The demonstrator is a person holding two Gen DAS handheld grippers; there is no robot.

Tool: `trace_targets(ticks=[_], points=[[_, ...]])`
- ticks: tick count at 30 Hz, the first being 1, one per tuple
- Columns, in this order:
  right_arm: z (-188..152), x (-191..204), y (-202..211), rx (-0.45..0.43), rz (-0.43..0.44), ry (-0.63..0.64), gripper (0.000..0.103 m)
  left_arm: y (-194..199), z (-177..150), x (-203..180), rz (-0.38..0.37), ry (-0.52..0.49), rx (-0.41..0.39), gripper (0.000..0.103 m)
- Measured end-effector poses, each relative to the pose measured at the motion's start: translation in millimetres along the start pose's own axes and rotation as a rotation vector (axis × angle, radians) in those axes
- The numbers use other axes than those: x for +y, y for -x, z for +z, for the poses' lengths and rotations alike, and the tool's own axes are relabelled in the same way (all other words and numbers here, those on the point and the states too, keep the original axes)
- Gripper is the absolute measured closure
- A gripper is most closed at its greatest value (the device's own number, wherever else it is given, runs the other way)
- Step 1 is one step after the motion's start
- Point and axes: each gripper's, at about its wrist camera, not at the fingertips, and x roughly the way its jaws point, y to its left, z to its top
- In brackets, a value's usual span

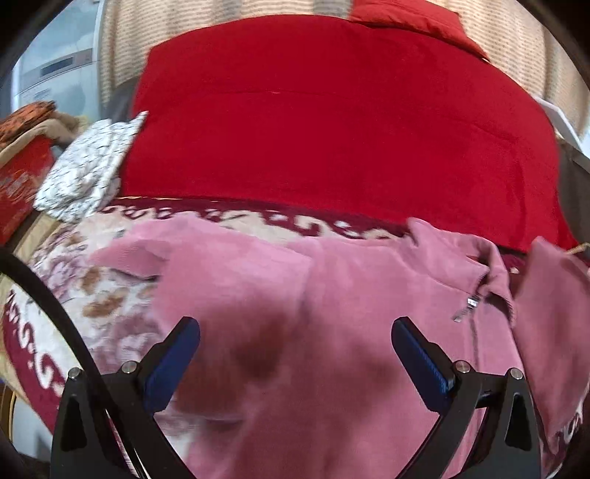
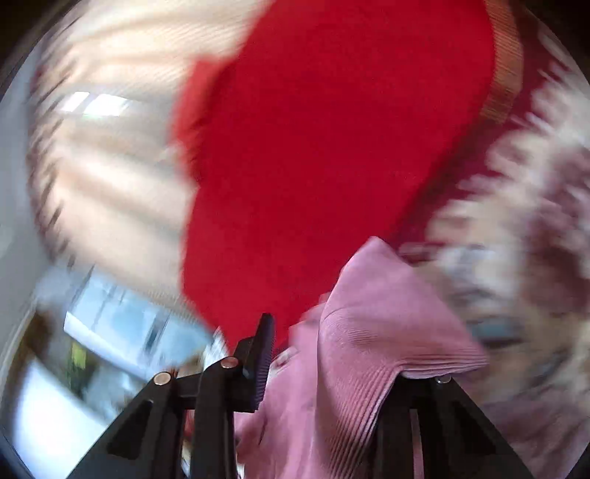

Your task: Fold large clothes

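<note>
A pink fleece zip-up jacket [image 1: 332,294] lies spread on a floral bedspread [image 1: 92,294], its collar and zipper pull [image 1: 470,304] to the right. My left gripper [image 1: 295,353] is open and empty, hovering just above the jacket's middle. In the right wrist view, which is blurred by motion, my right gripper [image 2: 313,353] is shut on a ribbed edge of the pink jacket [image 2: 368,331]. The cloth drapes over the right finger and hides it; only the left finger [image 2: 263,353] shows.
A large red blanket [image 1: 332,129] lies folded behind the jacket. A folded white patterned cloth [image 1: 88,169] sits at the left, next to a red box with orange cloth [image 1: 22,162]. Beige curtains [image 1: 221,18] hang behind the bed.
</note>
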Motion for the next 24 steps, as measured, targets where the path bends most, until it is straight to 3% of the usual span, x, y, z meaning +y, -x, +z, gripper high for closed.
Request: trace_targets(ticks=[2,4,7,9,11,15,17,19,21,24], points=[[-19.7,40.1,-14.4,0.071,0.065,0.114,0.07,3.2,2.8,18.6,0.043,0.027,-0.012,0.0],[-54.3,81.0,-41.1,0.213,0.067,0.263,0.07,10.3,5.6,40.2,0.09,0.059,-0.033,0.0],[-130.9,108.5,-93.3,0.525,-0.102,0.459,0.07,20.8,8.0,70.9,0.16,0.106,-0.076,0.0],[-174.5,106.4,-109.9,0.665,-0.212,0.593,0.07,24.3,7.7,84.3,0.167,0.132,-0.075,0.0],[-202.9,104.0,-112.9,0.732,-0.289,0.712,0.069,22.8,6.9,89.4,0.123,0.161,-0.056,0.0],[-187.6,107.4,-82.4,0.625,-0.277,0.706,0.069,21.1,6.6,71.1,-0.026,0.113,-0.016,0.0],[-167.7,109.6,-60.9,0.546,-0.243,0.664,0.063,20.0,5.4,57.7,-0.125,0.084,0.007,0.0],[-146.6,103.9,-34.4,0.435,-0.24,0.612,0.015,17.3,3.0,47.2,-0.243,0.078,0.045,0.0],[-123.2,94.9,-15.9,0.305,-0.203,0.531,0.014,16.5,-0.2,35.5,-0.329,0.08,0.076,0.0],[-97.3,76.0,0.1,0.243,-0.234,0.422,0.019,3.1,-7.0,12.9,-0.432,0.093,0.152,0.0]])
